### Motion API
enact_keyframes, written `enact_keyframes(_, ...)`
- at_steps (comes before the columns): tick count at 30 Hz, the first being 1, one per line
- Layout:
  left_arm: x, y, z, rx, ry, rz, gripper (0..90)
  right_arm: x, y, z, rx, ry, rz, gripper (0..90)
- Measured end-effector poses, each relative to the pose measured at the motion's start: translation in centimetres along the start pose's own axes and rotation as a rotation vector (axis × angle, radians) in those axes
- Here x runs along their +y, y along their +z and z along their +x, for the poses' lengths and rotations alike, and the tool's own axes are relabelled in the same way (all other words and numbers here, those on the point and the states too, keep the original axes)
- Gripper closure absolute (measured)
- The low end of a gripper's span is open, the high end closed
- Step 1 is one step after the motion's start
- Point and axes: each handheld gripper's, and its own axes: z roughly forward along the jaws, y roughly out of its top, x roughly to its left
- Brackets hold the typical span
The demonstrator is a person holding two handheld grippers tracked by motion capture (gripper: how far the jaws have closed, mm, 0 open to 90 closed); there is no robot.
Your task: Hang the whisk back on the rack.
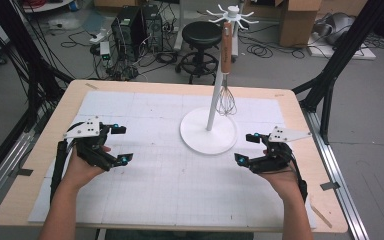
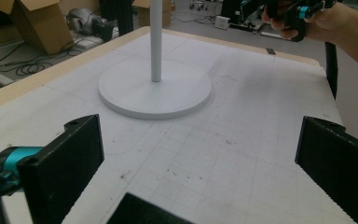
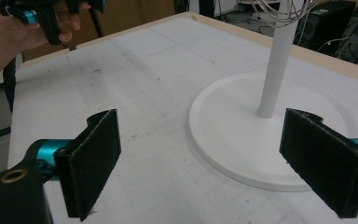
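Lab: PC towers [image 1: 139,25], floor cables [image 1: 265,50], cardboard boxes [image 1: 300,17], gridded test table [image 1: 170,175].

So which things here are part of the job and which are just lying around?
In play: whisk hanging on the white stand; left hand-held gripper and right hand-held gripper, both open and empty.

Just lying about: black stool, computer towers, cardboard box, floor cables.

The stand [image 1: 209,131] sits on the tabletop [image 1: 40,165] between the two tools, ahead of both. The left tool [image 1: 121,144] lies to its left, the right tool [image 1: 246,148] to its right, each well apart from it. A whisk [image 1: 225,75] hangs from the stand's top, beside the pole.
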Motion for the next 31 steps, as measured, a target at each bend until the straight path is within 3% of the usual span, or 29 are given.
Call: enact_keyframes(31, -0.1, -0.24, -0.06, 0.003, 0.003, 0.001, 1.6, -0.04, 0.15, -0.11, 0.005, 0.006, 0.007, 11.7)
